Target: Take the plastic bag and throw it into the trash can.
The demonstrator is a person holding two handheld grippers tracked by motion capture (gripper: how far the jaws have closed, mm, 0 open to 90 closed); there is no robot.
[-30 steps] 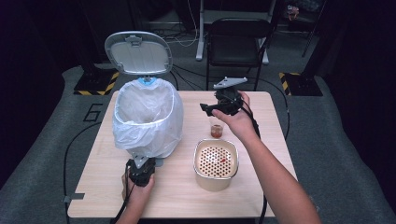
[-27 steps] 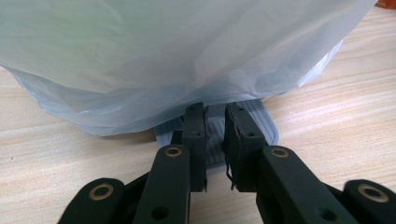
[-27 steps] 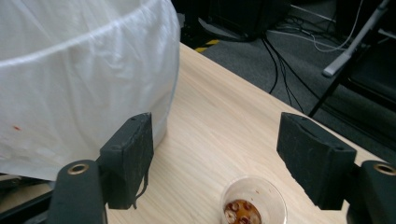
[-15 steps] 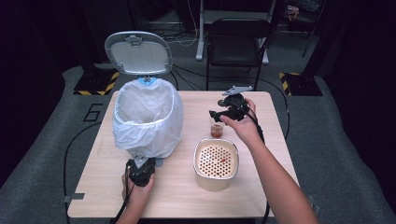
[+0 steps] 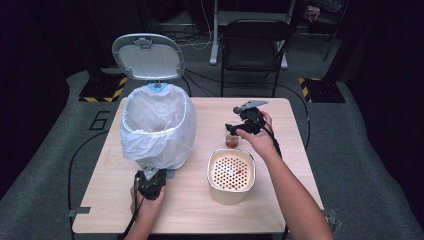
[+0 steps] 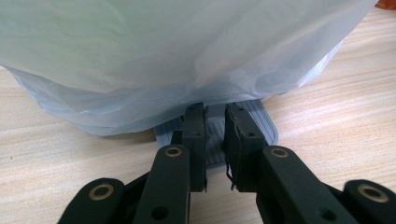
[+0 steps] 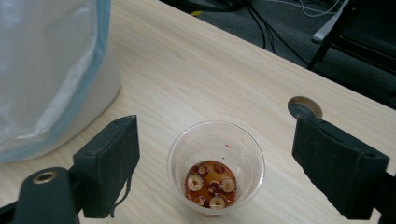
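Cup (image 7: 215,168) with brown dregs stands on desk (image 5: 300,150) between strainer bowl (image 5: 231,170) and right tongs (image 7: 215,163), just spread wide to straddle it, while clenched left tongs (image 6: 215,140) press bin pedal (image 6: 215,133), propping lid (image 5: 148,56) open.

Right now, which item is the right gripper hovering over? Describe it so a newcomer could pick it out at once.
Start at the white-bagged pedal bin on the wooden table; to its right stands a cream container with a perforated lid. Just behind that sits a small clear plastic cup, between the open jaws of the right gripper. It alone is see-through, with reddish-brown liquid and pale round bits at the bottom.
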